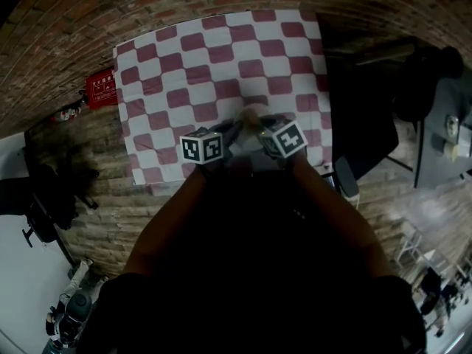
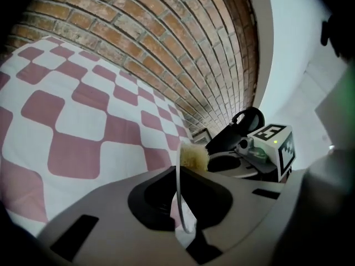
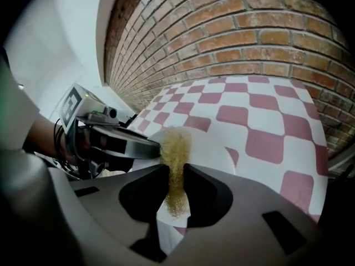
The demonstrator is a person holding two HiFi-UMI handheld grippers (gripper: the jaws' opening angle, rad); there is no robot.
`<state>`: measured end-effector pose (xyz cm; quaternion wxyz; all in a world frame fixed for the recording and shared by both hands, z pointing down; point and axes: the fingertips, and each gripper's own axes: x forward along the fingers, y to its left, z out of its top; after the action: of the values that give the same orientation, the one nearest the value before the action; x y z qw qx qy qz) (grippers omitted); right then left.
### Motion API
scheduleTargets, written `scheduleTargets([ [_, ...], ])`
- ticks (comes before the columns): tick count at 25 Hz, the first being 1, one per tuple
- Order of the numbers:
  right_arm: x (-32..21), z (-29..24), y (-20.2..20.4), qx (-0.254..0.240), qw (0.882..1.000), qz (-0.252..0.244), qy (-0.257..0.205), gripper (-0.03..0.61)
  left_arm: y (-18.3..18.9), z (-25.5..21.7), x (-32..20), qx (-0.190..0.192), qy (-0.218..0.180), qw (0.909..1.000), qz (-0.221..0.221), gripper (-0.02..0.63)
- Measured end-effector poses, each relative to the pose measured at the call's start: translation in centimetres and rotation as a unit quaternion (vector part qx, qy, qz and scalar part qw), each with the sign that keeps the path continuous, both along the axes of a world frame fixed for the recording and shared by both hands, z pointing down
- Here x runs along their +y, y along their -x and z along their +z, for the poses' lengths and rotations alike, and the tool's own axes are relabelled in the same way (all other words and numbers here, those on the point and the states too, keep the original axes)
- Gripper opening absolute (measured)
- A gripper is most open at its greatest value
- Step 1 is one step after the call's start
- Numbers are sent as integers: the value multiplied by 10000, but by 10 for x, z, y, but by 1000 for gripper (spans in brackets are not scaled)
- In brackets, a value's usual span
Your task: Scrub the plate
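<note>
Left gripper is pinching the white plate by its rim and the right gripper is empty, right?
Not empty: the right gripper is shut on a yellowish scrubber, per the right gripper view. The left gripper does pinch the plate rim.

Above the cloth-covered surface (image 1: 221, 57), the plate (image 3: 213, 148) sits in the left hand-held gripper (image 2: 180, 173), the sponge (image 3: 175, 143) in the right hand-held gripper (image 3: 176, 173), against the plate; wall (image 3: 249, 32) behind.
</note>
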<state>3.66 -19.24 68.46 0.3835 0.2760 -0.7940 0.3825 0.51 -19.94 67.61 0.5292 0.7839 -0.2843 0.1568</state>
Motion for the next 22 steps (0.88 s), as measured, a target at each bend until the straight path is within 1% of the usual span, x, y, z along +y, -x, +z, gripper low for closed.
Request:
scheduleTargets([
  [4, 12, -17, 18, -13, 9998, -182, -52, 77, 14, -15, -6, 257, -11, 9992, -304, 23],
  [6, 24, -19, 22, 33, 9995, -296, 59, 77, 20, -21, -4, 344, -28, 9987, -386, 23],
  [8, 39, -14, 20, 179, 9989, -386, 196, 77, 26, -23, -1, 360, -71, 9986, -374, 23],
  [10, 51, -6, 12, 380, 9982, -340, 310, 77, 34, -25, 4, 353, -99, 9988, -319, 23],
  [13, 55, 1, -6, 579, 9975, -44, 396, 77, 47, -26, 14, 377, -90, 9989, -273, 23],
  [18, 33, -9, -25, 839, 9955, 403, 193, 77, 58, -32, 29, 515, -80, 9986, -51, 23],
  [20, 23, -20, -18, 853, 9954, 437, -3, 77, 59, -34, 37, 583, -75, 9982, 89, 23],
  [22, 17, -30, -6, 869, 9954, 353, -188, 77, 57, -37, 43, 665, -76, 9975, 214, 24],
])
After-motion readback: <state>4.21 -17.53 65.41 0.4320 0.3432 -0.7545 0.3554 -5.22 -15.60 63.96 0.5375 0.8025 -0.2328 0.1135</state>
